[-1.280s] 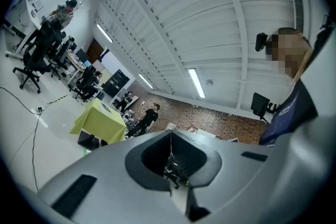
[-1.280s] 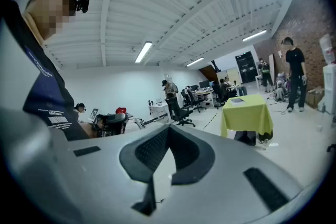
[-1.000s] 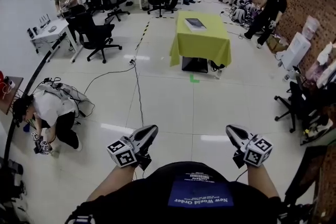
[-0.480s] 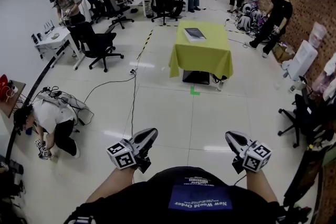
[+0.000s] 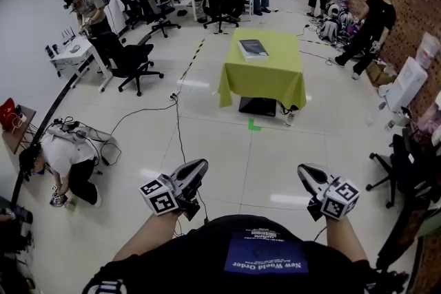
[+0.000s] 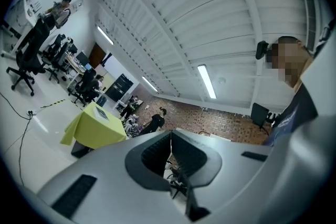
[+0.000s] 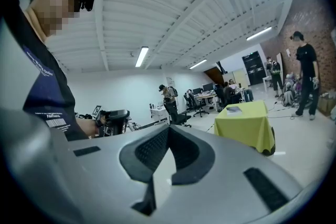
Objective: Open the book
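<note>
The left gripper [image 5: 197, 168] has its two dark pads pressed together with nothing between them, and the right gripper [image 5: 304, 171] is the same: tips meeting, empty. Both are held out in front of the person's body, side by side and well apart, pointing across bare floor.

Ahead of the fingertips and between their two lines lies a small green tape mark [image 5: 253, 124] on the floor. A black cable [image 5: 178, 122] runs over the tiles ahead of the left gripper.

Well beyond the mark stands a table under a yellow-green cloth [image 5: 264, 76], far out of reach of either gripper. The book [image 5: 253, 47] lies flat and shut on its top, toward the far-left part, dark cover up. Office chairs, desks and several people stand further off around the room.

As a judgement: the book looks thin and light, so it will likely slide on the cloth if only its cover is pulled. The cover seems smooth, perhaps slippery for the pads. Best to pin the block near the spine with one gripper and nip the free edge of the cover with the other. Which edge is the spine cannot be told from this far away.
</note>
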`<state>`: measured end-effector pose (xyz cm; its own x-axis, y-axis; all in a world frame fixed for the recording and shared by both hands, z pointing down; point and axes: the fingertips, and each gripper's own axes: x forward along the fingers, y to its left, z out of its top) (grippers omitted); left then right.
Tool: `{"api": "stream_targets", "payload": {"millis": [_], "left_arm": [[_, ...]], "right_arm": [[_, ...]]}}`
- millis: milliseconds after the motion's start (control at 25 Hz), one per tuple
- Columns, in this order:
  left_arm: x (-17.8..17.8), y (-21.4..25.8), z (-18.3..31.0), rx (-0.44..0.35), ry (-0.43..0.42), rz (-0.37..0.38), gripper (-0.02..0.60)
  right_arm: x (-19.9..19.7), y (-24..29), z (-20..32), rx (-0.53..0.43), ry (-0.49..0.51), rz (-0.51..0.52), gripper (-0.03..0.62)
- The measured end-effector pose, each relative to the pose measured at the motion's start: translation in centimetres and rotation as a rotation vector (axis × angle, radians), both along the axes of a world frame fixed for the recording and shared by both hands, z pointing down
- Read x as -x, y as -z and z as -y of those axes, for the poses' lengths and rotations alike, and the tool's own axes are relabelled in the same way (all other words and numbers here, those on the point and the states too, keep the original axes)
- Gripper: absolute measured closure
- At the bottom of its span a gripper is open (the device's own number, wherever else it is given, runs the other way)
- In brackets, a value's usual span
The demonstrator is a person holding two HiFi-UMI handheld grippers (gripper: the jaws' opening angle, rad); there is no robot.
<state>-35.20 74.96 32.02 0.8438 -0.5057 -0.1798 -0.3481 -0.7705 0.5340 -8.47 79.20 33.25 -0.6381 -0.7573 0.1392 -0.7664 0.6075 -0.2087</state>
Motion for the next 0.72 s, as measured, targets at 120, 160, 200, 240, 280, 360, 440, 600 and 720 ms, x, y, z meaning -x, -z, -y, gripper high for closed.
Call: {"api": "stream_targets", "payload": {"millis": [120,160,200,240,280,360,440,600,720], "left_arm": [[-1.8,-0.3,3.0,0.008,-0.018,0.000,0.574],[-2.3,-0.5,4.2,0.009,-0.026,-0.005,0.574],[-2.7,-0.5,5.4,0.008,-0.036,-0.009,0.574],[-2.9,-0.6,6.7,0.004,-0.045,-0.013,0.574],[-3.1,-0.5,8.3,-0.002,-0.055,-0.016,0.574],[-3.0,-0.3,11.8,-0.016,-0.079,-0.023,0.574],[-2.6,-0.1,15.7,-0.019,-0.107,-0.031,0.574],[-1.7,0.4,22.9,-0.031,-0.165,-0.023,0.574],[-1.3,0.5,27.6,-0.043,-0.192,-0.004,0.574]], "right_arm": [[-1.4,-0.6,2.7,0.012,-0.013,0.003,0.608],[-1.9,-0.9,3.7,0.017,-0.021,0.002,0.608],[-2.2,-1.0,4.8,0.020,-0.029,0.000,0.608],[-2.4,-1.0,6.0,0.020,-0.037,-0.005,0.608],[-2.4,-0.9,7.3,0.016,-0.045,-0.012,0.608],[-2.3,-0.2,10.4,-0.002,-0.065,-0.023,0.608],[-1.8,0.8,13.8,-0.014,-0.093,-0.026,0.608],[-1.3,2.2,20.2,-0.025,-0.159,-0.008,0.608],[-1.1,2.5,24.2,-0.033,-0.196,0.008,0.608]]}}
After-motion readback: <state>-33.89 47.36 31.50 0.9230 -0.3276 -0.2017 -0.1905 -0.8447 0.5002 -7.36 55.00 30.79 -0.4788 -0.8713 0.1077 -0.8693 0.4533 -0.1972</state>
